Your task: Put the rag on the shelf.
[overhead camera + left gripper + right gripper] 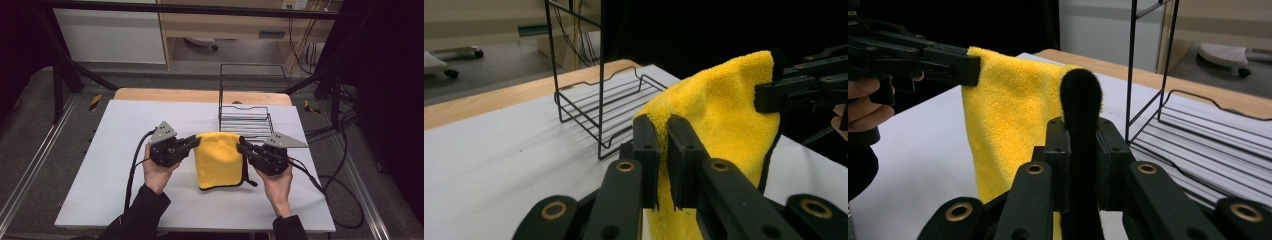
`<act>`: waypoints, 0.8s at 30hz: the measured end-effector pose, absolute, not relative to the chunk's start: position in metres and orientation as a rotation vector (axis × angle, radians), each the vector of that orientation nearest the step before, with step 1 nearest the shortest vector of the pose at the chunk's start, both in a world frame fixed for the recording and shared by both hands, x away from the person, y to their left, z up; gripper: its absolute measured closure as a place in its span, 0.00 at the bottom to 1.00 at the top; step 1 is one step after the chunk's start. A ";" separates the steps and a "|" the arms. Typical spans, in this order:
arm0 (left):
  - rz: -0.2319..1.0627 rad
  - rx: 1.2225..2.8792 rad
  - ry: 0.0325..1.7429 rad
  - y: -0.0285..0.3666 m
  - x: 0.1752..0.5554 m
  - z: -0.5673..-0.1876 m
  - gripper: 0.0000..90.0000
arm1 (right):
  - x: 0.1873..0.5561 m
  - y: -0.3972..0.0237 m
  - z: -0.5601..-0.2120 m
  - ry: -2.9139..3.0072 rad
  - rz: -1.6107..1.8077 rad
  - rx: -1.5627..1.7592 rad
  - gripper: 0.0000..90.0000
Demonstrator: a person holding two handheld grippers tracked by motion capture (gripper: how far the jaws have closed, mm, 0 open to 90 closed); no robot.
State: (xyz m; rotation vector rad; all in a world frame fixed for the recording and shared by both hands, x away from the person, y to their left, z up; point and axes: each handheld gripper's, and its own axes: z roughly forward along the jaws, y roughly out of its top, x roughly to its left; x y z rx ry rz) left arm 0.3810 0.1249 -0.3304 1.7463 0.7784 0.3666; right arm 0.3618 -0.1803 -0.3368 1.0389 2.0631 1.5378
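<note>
A yellow cloth (219, 157) with a black back hangs folded between my two grippers, just above the white table (115, 150). My left gripper (198, 140) is shut on the cloth's upper left corner, and in the left gripper view its jaws pinch the yellow cloth (719, 115) at the gripper (663, 145). My right gripper (240, 146) is shut on the upper right corner. In the right gripper view the black edge of the cloth (1013, 115) rises between the jaws of that gripper (1081, 140). The lower part of the cloth rests on the table.
A black wire rack (245, 117) stands just behind the cloth at the back of the table. A wooden strip (200, 95) runs along the far edge. Cables (340, 190) trail off to the right. Bare table surface lies to the left and front.
</note>
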 end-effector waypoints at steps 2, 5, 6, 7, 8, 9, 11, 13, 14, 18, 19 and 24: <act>0.377 1.737 0.773 0.125 0.381 -0.326 0.93 | 0.362 -0.180 -0.332 2.054 1.541 1.022 0.88; 0.392 1.719 0.762 0.124 0.381 -0.319 0.93 | 0.361 -0.180 -0.324 2.036 1.542 1.003 0.88; 0.396 1.713 0.758 0.124 0.381 -0.316 0.93 | 0.361 -0.181 -0.321 2.030 1.542 0.999 0.88; 0.401 1.710 0.754 0.123 0.381 -0.314 0.93 | 0.361 -0.181 -0.319 2.023 1.545 0.992 0.88; 0.405 1.706 0.748 0.123 0.382 -0.311 0.93 | 0.361 -0.182 -0.316 2.015 1.547 0.990 0.88; 0.410 1.700 0.745 0.122 0.382 -0.309 0.93 | 0.361 -0.182 -0.314 2.008 1.549 0.984 0.88; 0.418 1.690 0.738 0.121 0.383 -0.304 0.93 | 0.361 -0.183 -0.309 1.988 1.558 0.977 0.88; 0.425 1.682 0.729 0.120 0.384 -0.299 0.93 | 0.360 -0.184 -0.304 1.970 1.565 0.973 0.88; 0.428 1.676 0.726 0.119 0.384 -0.297 0.93 | 0.360 -0.185 -0.302 1.963 1.568 0.973 0.88; 0.439 1.654 0.716 0.116 0.386 -0.290 0.93 | 0.360 -0.188 -0.295 1.923 1.583 0.964 0.88; 0.442 1.647 0.714 0.115 0.387 -0.288 0.93 | 0.360 -0.188 -0.294 1.917 1.584 0.963 0.88; 0.455 1.623 0.700 0.110 0.390 -0.281 0.93 | 0.361 -0.192 -0.285 1.880 1.589 0.958 0.88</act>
